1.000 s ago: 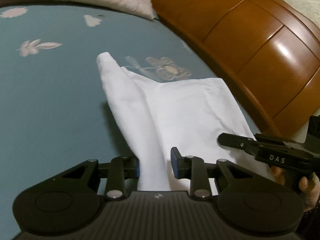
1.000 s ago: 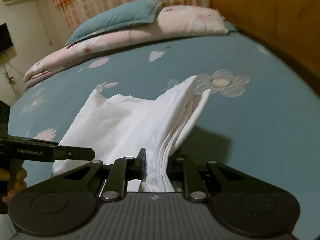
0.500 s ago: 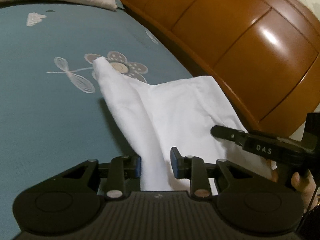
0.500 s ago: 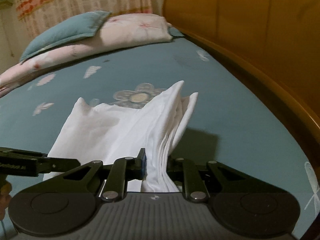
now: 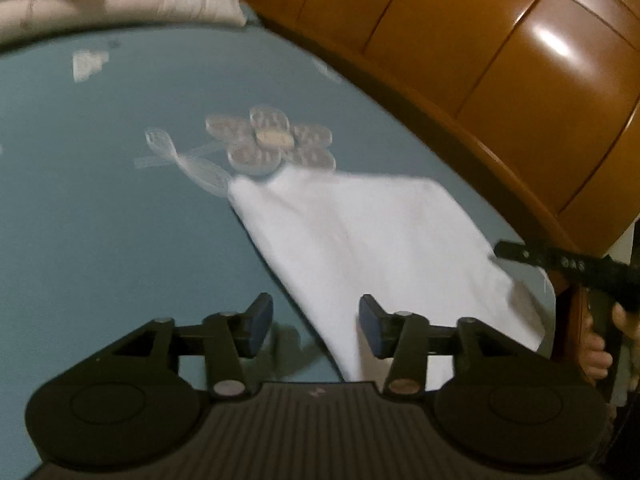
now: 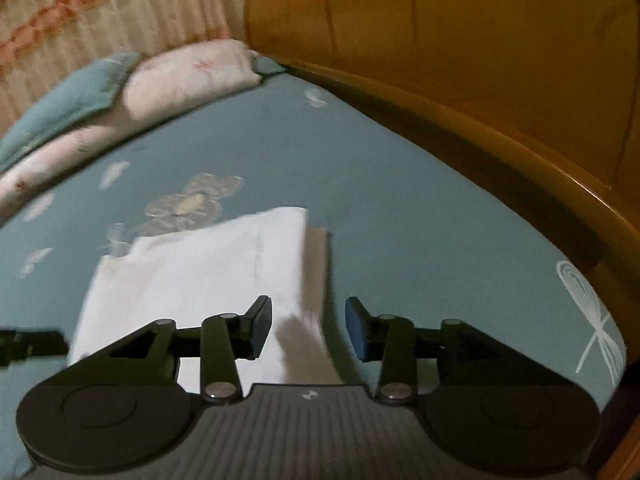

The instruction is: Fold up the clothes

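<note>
– Both tongs are opening now, yes? What is between them?

– Yes. On the left tongs (image 5: 316,322) the jaws stand apart and are opening. One edge of the white garment (image 5: 360,240) passes between them, close to the right pad, but the pads do not press it. The right tongs (image 6: 308,328) are opening too; the folded edge of the same garment (image 6: 200,272) lies in the gap, and neither pad touches it.

– Where does the garment lie?

– It lies flat on the teal bedsheet (image 5: 100,220), as a folded white shape. Its far corner reaches the printed flower (image 5: 272,140) on the sheet. In the right wrist view the fold runs along its right side, with a shadowed layer showing beside it.

– And around it?

– A wooden headboard (image 5: 480,60) curves along the right side of the bed. A pink pillow (image 6: 192,76) lies at the far end, with a teal pillow (image 6: 68,104) beside it and a striped curtain (image 6: 100,8) behind. In the left wrist view the right tongs appear at the right edge, held by a hand (image 5: 596,344). The pictures are a little blurred.
</note>
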`<action>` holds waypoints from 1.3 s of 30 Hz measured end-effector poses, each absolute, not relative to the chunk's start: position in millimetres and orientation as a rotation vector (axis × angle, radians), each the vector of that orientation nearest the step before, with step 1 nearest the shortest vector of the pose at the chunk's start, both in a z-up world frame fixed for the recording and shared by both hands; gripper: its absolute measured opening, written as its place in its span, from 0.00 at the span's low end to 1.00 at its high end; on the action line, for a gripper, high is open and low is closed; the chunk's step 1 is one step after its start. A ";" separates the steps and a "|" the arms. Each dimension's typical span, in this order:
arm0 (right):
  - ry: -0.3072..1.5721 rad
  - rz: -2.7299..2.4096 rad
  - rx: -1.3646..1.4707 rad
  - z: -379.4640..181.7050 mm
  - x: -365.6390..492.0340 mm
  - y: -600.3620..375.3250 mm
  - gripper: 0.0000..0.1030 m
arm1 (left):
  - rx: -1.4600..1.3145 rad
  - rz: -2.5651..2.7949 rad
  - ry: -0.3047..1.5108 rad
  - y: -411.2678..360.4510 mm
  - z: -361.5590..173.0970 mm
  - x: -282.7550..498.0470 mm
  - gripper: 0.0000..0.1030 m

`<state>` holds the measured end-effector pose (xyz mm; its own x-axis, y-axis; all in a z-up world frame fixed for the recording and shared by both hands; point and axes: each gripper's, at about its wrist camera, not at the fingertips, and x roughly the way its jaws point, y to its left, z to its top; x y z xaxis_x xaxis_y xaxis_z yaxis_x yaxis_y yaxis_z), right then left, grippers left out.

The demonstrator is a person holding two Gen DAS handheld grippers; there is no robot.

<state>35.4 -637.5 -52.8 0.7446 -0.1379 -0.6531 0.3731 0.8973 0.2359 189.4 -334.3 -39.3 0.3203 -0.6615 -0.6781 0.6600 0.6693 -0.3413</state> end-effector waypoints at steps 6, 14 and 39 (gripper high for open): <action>0.701 -0.184 0.312 -61.6 49.1 -618.3 0.44 | 0.043 -1.013 0.826 -388.2 -35.9 189.5 0.71; 0.719 -0.201 0.349 -70.7 43.9 -624.4 0.42 | 0.210 -0.992 0.841 -412.5 -58.6 175.2 0.72; 0.825 -0.201 0.349 -70.2 -24.8 -595.3 0.56 | 0.338 -1.202 0.971 -396.3 -66.3 73.6 0.88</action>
